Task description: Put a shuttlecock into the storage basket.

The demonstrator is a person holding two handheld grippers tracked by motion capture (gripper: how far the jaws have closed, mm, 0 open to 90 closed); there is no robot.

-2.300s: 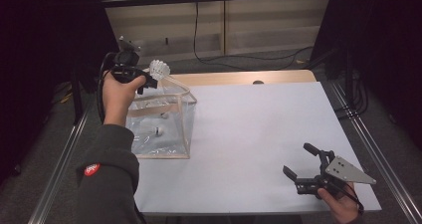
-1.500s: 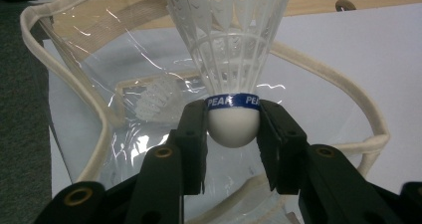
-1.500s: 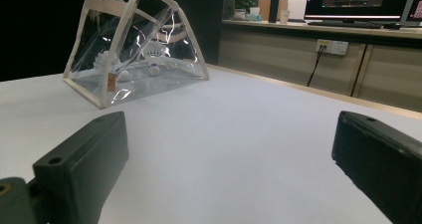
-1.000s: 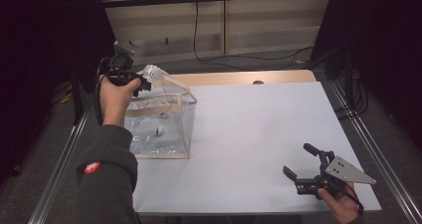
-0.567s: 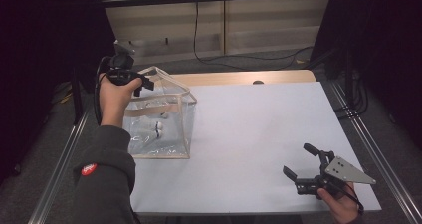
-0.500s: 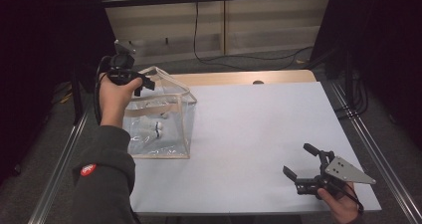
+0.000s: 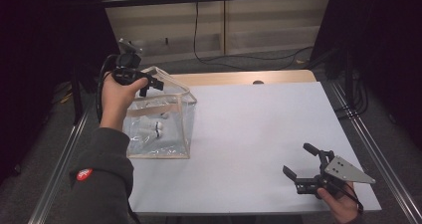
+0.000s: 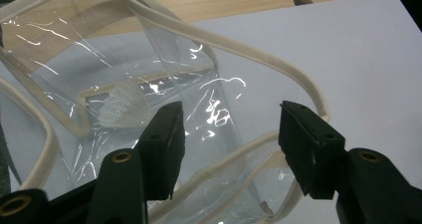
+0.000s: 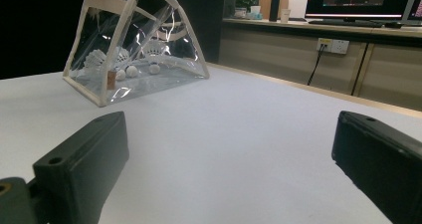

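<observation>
The clear plastic pouch with cream fabric edging (image 7: 160,127) stands at the left of the high view on the white table (image 7: 249,134), with white feathered shuttlecocks (image 7: 154,128) lying inside. It looks light, floppy and slick; the stiffer cream trim seems the best place to take hold, while the shuttlecock feathers would crush easily. The left gripper (image 7: 152,83) hovers over the pouch's top opening, its jaws just having been opening, nothing between them. At lower right, the right gripper (image 7: 301,161) rests low, released and empty.
</observation>
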